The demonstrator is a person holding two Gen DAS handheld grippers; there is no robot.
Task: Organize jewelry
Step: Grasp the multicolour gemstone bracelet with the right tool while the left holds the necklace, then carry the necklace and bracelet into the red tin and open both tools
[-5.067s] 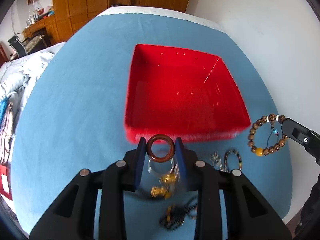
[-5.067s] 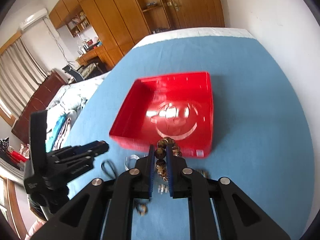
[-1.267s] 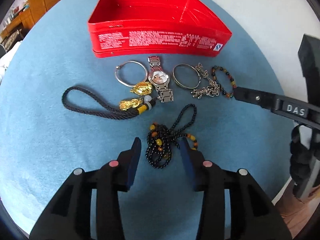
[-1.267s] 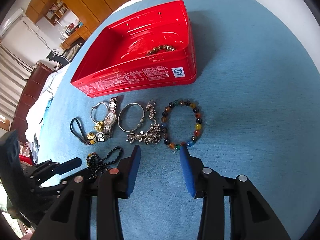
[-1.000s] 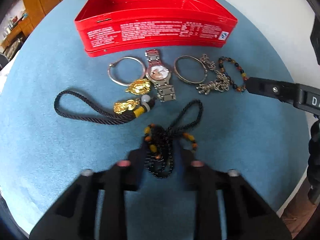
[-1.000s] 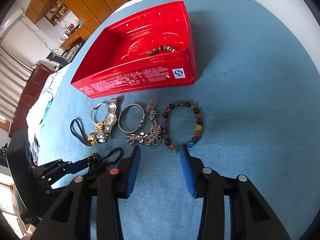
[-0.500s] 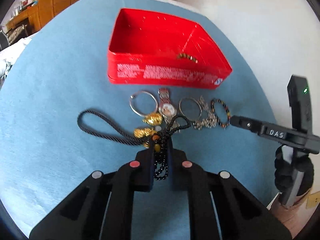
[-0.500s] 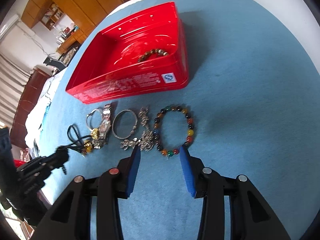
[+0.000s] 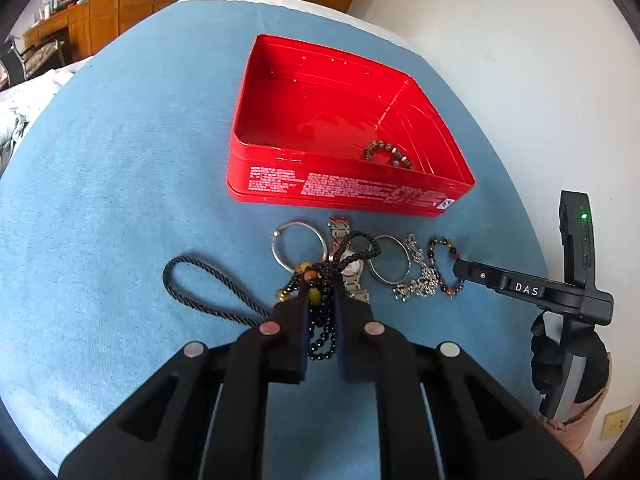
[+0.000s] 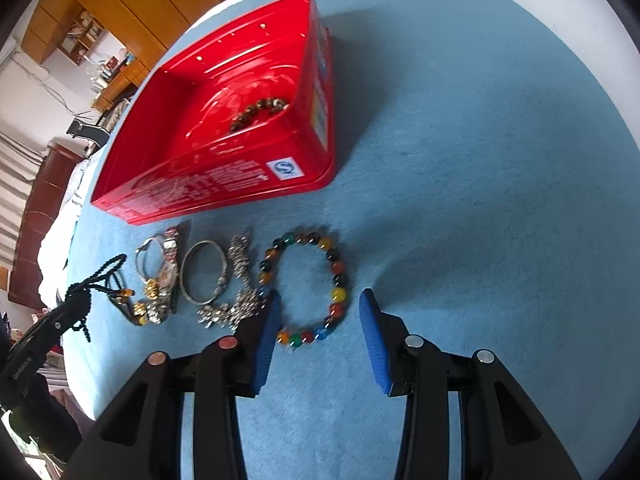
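The black bead string (image 9: 320, 292) is pinched in the left gripper (image 9: 320, 300) for the red tin (image 9: 348, 196); the right gripper (image 10: 318, 312) is held part-open astride the coloured bracelet (image 10: 304, 284), ready to pinch

The blue cloth (image 10: 480, 160) carries a red tin (image 10: 224, 184) and loose jewelry (image 10: 204, 276).

Left wrist view sits behind the left gripper (image 9: 320, 304), angled steeply down over the blue counter (image 9: 120, 160), facing the red tin (image 9: 344, 188) and far wall, mid-near. Right wrist view sits behind the right gripper (image 10: 318, 328), also steeply down, closer in, tin (image 10: 224, 184) upper left. Both share the tin, the jewelry row, and each other's gripper.
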